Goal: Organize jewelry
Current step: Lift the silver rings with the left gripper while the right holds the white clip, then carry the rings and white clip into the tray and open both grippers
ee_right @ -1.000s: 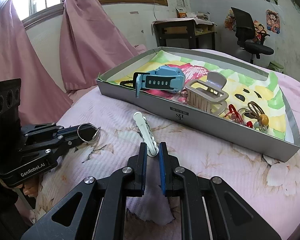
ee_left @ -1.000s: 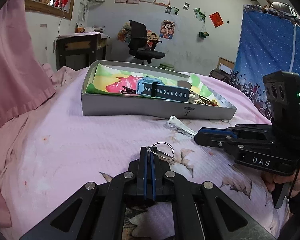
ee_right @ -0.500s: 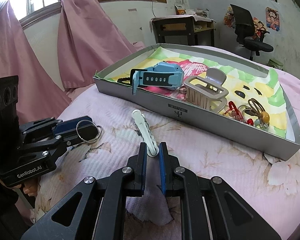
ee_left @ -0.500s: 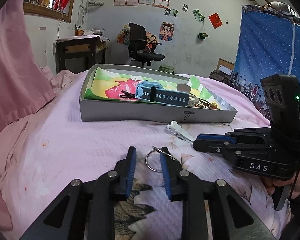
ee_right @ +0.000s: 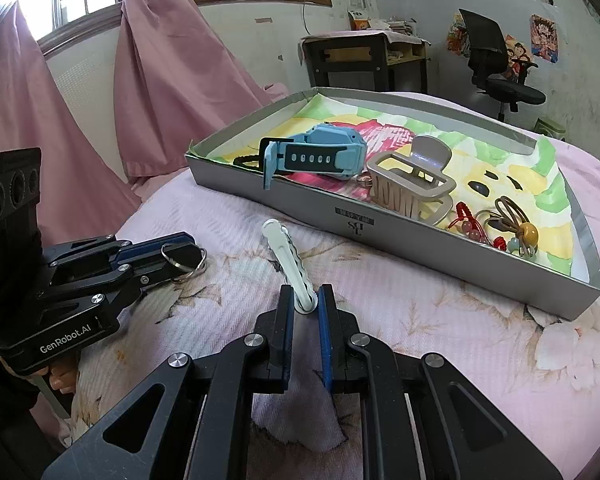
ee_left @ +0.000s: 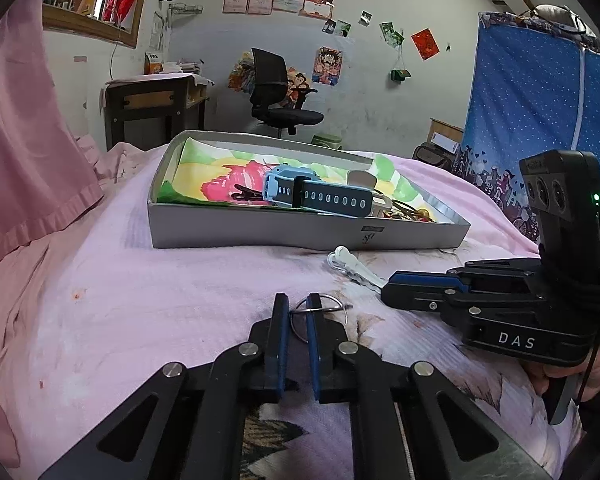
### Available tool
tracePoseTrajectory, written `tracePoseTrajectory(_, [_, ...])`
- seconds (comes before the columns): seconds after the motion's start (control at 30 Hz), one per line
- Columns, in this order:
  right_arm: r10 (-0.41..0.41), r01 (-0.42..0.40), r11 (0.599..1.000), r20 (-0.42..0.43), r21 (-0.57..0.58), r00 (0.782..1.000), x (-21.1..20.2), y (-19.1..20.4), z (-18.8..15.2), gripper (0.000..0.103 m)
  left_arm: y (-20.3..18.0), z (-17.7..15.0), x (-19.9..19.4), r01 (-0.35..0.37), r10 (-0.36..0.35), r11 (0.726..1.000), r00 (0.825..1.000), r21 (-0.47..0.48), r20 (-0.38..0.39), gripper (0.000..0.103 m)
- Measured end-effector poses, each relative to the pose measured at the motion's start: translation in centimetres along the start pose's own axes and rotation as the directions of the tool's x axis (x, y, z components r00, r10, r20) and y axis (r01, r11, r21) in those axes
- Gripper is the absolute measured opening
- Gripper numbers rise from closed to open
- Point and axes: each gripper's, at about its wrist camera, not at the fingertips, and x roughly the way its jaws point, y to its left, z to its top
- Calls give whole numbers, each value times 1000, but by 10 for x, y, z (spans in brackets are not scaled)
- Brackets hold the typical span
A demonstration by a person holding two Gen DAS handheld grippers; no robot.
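Silver metal key ring [ee_left: 319, 312] lies on the pink bedspread [ee_left: 172, 280] between my left gripper [ee_left: 297, 312] jaws, which have just been closing on it. White plastic hair clip [ee_right: 286, 254] is pinched at its near end by my right gripper [ee_right: 305, 304], near the grey cardboard tray [ee_right: 420, 248].

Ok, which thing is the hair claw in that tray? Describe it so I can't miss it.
Find the grey tray on the pink bedspread. Inside, near its front wall, just right of the blue watch, sits the hair claw. It is the only beige, toothed clip and the bulkiest piece there, unlike the small beaded ties to its right.
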Motion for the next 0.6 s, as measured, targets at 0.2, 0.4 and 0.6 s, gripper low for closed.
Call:
tracePoseTrajectory(0.2, [0,-1,1000,34,14,999,-8,-2,0,10,-5,3,-7,-15,15,1000,999,12,36,9])
tracePoseTrajectory(0.4, [14,-18,999,101,40,995,-28,-5,3,2,-7,21,-23,-7,7,1000,997,-6,74,9])
tracePoseTrajectory(0.6, [21,-25,999,85,49,996,-26,-7,2,2,-4,34,-28,-23,24,999,998,-27,64,9])
